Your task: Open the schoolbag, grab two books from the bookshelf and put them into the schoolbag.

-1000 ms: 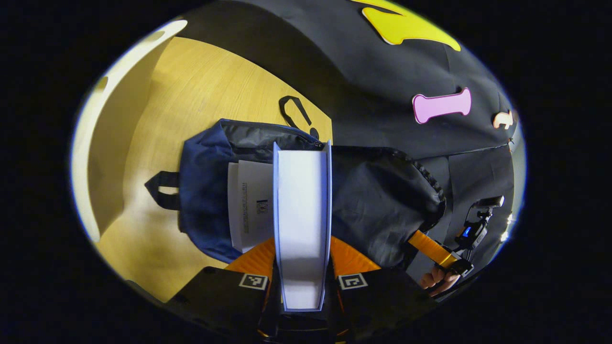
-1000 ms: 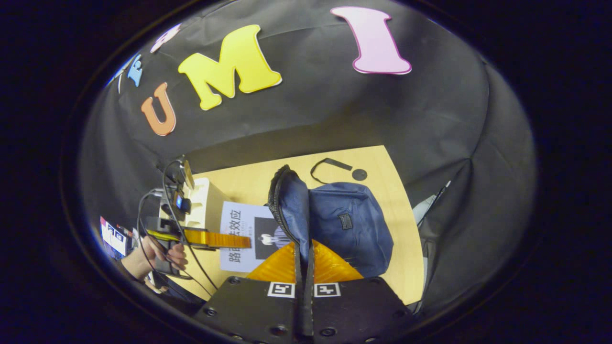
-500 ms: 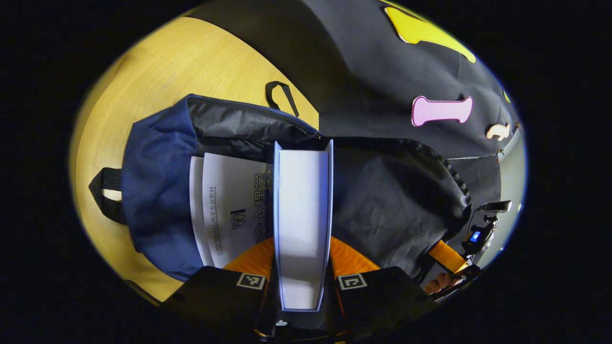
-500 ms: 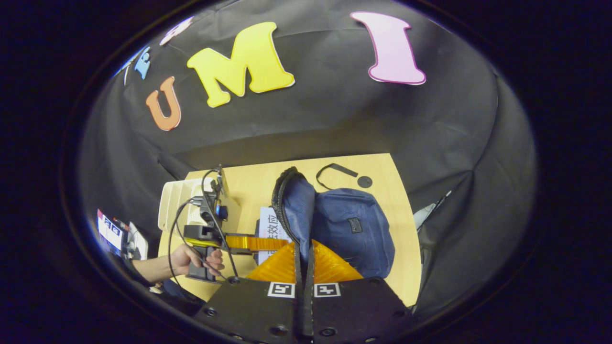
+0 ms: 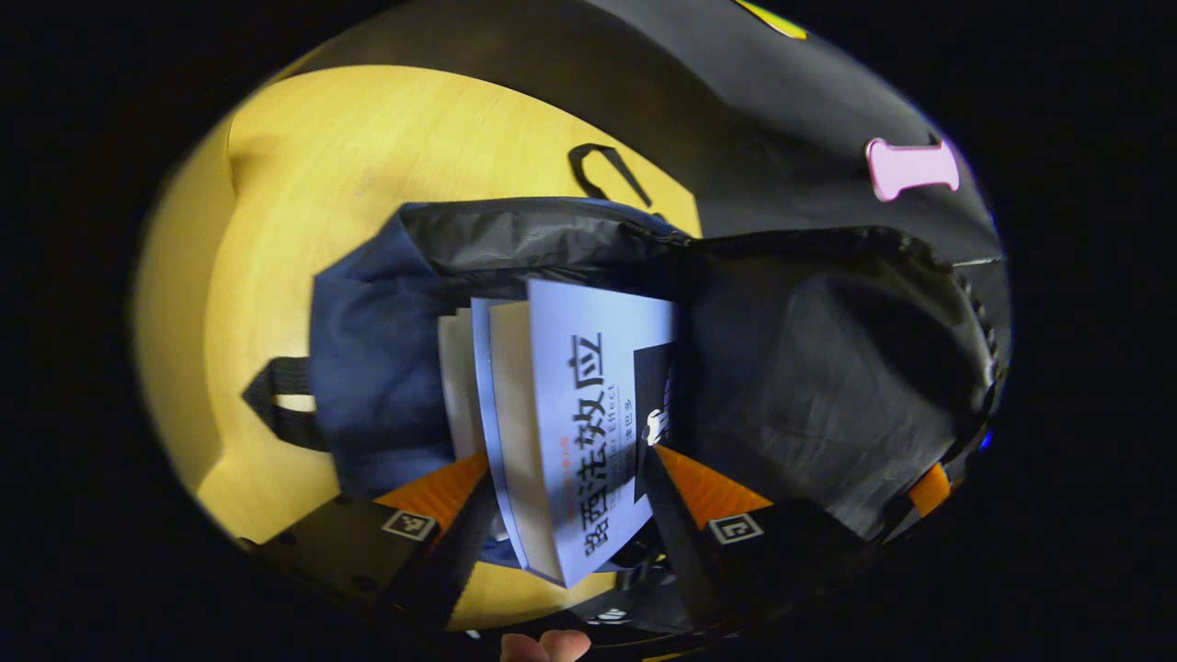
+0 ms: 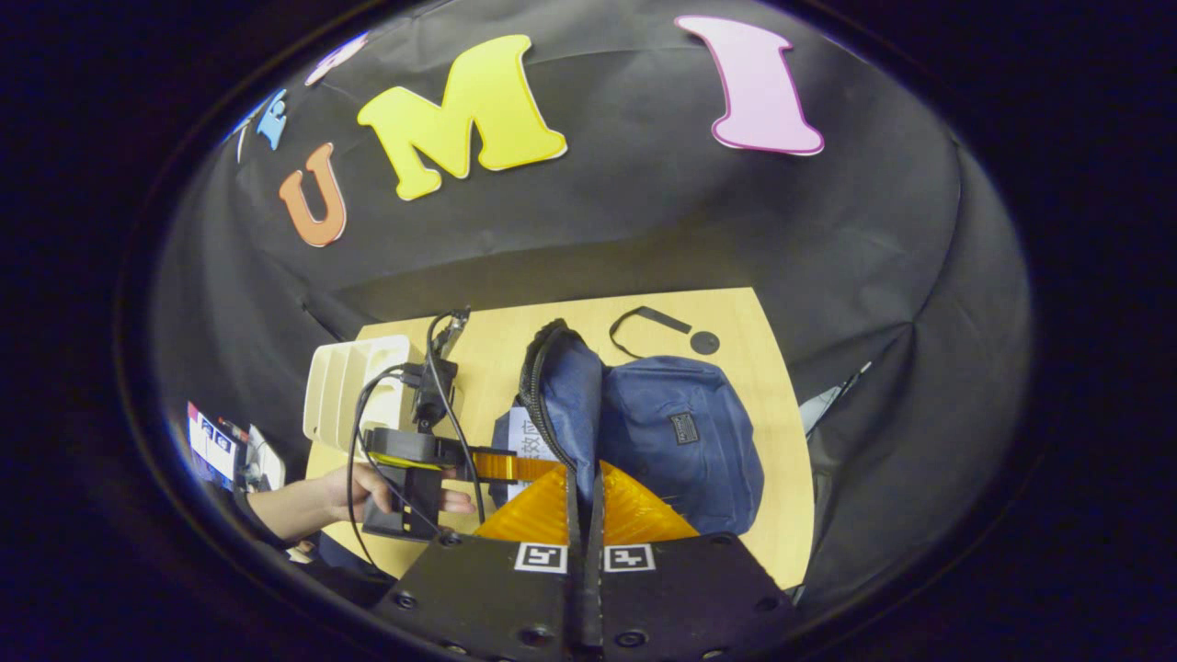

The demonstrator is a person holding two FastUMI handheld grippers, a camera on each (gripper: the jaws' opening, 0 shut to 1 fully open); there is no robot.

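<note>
Count, left gripper view: one schoolbag (image 5: 377,368), navy, centre of frame, mouth open. Two books in its mouth: one pale-blue book (image 5: 588,414) at centre, cover showing, and one white book (image 5: 457,386) just left of it, edge-on. One table (image 5: 368,156), upper left.

Count, right gripper view: one bookshelf (image 6: 354,386), cream, left of centre. One black strap loop (image 6: 644,326) on the table, above the bag. Two grippers: left gripper (image 6: 501,466) at lower left, right gripper (image 6: 583,515) at bottom centre. One hand (image 6: 368,487), lower left.
</note>
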